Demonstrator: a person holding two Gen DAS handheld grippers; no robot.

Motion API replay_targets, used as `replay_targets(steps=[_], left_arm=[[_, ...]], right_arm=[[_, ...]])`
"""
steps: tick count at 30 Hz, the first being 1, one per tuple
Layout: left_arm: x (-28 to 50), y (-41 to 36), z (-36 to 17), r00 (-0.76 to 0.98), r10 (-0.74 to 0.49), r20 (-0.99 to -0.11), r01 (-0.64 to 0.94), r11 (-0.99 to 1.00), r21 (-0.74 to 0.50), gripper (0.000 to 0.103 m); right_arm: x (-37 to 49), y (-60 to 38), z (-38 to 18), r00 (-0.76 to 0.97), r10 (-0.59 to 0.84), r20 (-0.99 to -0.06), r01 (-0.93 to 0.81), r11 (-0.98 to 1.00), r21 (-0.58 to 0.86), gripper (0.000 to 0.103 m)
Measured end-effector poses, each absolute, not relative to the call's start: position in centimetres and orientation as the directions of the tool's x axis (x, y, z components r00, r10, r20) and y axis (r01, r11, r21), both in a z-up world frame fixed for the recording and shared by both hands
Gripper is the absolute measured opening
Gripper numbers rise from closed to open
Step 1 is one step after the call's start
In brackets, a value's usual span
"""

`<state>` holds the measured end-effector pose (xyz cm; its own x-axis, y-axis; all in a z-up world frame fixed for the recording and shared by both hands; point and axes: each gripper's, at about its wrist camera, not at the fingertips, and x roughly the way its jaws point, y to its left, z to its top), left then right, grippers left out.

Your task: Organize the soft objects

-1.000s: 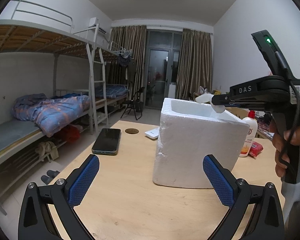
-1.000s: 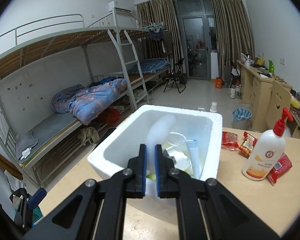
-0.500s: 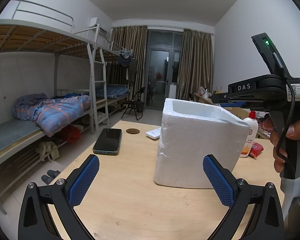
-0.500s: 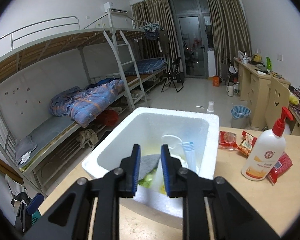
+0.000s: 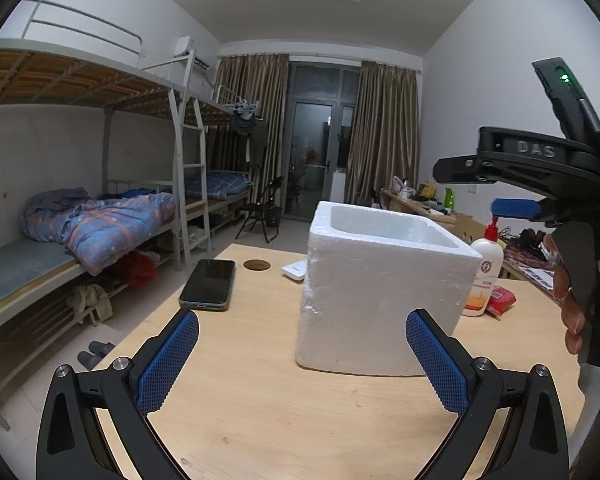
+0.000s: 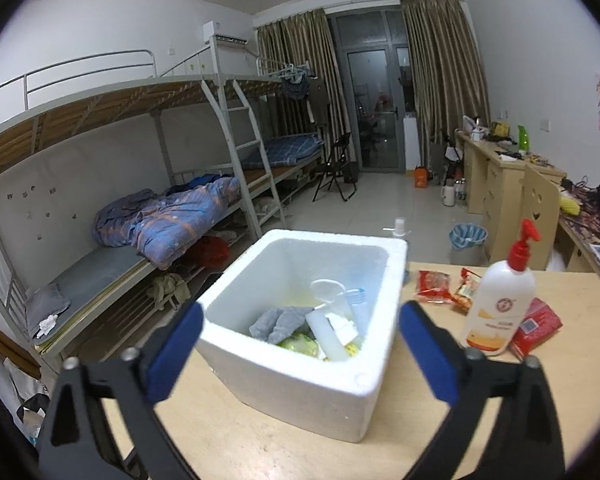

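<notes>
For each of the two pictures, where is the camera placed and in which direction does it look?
Left wrist: on the left gripper, low over the table, facing the foam box side-on; the right gripper and a hand show at right.
Right wrist: on the right gripper, jaws opening and empty, looking down into the foam box.
Both share the box, lotion bottle and bunk beds.
</notes>
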<state>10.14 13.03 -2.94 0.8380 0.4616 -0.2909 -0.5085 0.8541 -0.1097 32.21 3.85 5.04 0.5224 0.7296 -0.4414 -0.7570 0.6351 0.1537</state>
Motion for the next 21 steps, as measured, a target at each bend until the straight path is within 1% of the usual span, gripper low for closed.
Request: replay_targets(steps=[10,14,21], left_arm=[[9.8,10.6,-2.0,0.871,0.41,-0.269,-0.45,0.887,-0.102,0.103],[9.8,9.3,-1.4,0.89,0.379,-0.253,-0.413,0.906,-0.097,0.103],[9.7,7.0,-0.7,0.898,0.375,-0.232,-0.402,0.912,-0.082,0.103]], right_arm=[[30.5,-2.1,5.4,0.605,0.69,-0.396,-0.7,0.699,0.149,0.103],[28.9,-5.4,5.5,0.653,0.668,-0.357,-0.671,0.729,0.136,0.103],[27.4,-7.9,4.5,0.654,0.678,-0.334,-0.68,0.721,0.133,0.103]])
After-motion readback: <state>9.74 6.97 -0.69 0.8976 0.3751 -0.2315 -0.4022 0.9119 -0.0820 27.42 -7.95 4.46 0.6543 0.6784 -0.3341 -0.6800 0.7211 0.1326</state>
